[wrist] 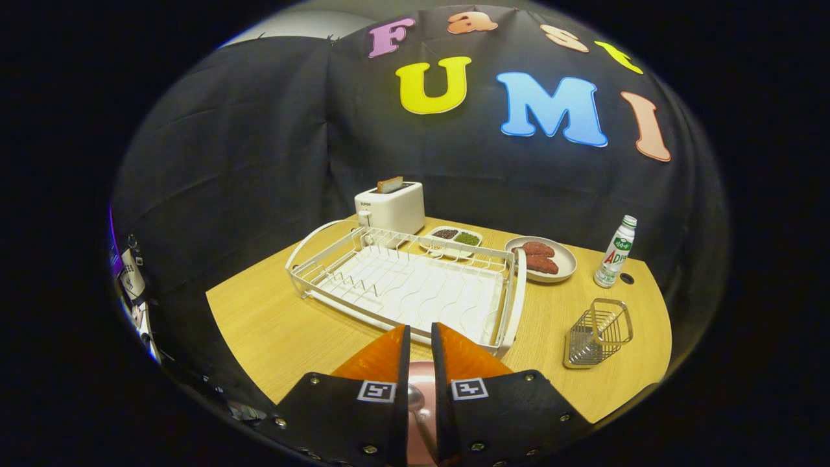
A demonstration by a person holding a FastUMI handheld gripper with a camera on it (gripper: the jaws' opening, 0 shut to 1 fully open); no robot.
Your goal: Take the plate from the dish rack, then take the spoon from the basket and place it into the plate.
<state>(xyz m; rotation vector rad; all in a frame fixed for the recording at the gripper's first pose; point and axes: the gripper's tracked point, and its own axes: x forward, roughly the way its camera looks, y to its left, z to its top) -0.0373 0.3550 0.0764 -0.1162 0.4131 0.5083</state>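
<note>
I judge spoon delivery underway: gripper [420,340] fingers nearly closed over pink plate [420,395]; grasp undeterminable; empty white wire dish rack [405,285] ahead.

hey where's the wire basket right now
In the gripper view, the wire basket stands on the table beyond the claw, right of the dish rack.

Between the nearly closed fingers of the gripper [420,337] only a narrow strip of a pink plate [421,395] shows; the rest lies hidden under the fingers, so its full outline cannot be told. A shiny thing lies on that strip, mostly covered, perhaps a spoon [416,397]. The near edge of the desk [272,331] is hidden behind the gripper body.
</note>
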